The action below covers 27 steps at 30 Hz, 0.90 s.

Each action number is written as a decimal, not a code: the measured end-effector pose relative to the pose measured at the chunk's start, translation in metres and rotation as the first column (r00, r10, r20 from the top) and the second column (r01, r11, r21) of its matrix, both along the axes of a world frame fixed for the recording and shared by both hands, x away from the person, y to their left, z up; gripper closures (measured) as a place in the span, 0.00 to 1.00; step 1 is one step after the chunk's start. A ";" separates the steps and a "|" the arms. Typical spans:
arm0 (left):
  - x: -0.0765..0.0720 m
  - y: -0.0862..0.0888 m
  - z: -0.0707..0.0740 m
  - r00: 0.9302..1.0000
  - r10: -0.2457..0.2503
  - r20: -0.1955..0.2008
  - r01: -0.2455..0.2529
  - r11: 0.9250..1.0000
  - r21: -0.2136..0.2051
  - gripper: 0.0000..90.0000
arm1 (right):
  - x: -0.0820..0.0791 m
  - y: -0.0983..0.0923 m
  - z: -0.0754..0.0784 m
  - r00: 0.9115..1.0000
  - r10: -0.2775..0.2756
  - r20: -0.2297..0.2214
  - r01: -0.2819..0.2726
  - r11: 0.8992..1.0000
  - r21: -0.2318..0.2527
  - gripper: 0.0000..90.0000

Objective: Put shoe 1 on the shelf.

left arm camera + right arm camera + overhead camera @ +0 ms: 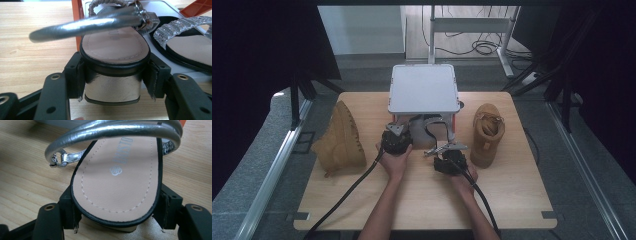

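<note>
Two silver strappy sandals lie at the front of a low white-topped rack (pixel 423 89) in the middle of the table. My left gripper (pixel 406 132) (pixel 115 82) is shut on the mirror-silver block heel of the left sandal (pixel 419 129) (pixel 113 47), with a pad on each side of it. My right gripper (pixel 443 153) (pixel 117 212) is shut on the heel end of the right sandal (pixel 435 146) (pixel 117 177), whose tan insole and silver ankle strap lie over the bare wood. A glittery-strapped sandal (pixel 190 50) rests beside the left one on the rack's white base.
A tan boot (pixel 341 140) lies on its side at the left of the wooden table (pixel 512 200). A second tan boot (pixel 486 134) stands upright at the right, close to my right gripper. The rack has orange legs (pixel 453 122). Metal rails run along both sides of the table.
</note>
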<state>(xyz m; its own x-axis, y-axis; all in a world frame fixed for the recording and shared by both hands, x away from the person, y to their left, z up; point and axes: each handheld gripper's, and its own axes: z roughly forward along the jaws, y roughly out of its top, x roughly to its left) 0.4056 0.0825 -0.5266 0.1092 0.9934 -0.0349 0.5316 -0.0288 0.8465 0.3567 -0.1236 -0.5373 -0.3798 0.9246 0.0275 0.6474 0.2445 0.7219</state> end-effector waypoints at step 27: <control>0.009 -0.003 -0.009 0.998 -0.030 -0.058 0.032 0.999 0.027 0.46 | 0.001 0.002 0.003 1.000 -0.026 0.007 0.026 0.999 0.032 0.38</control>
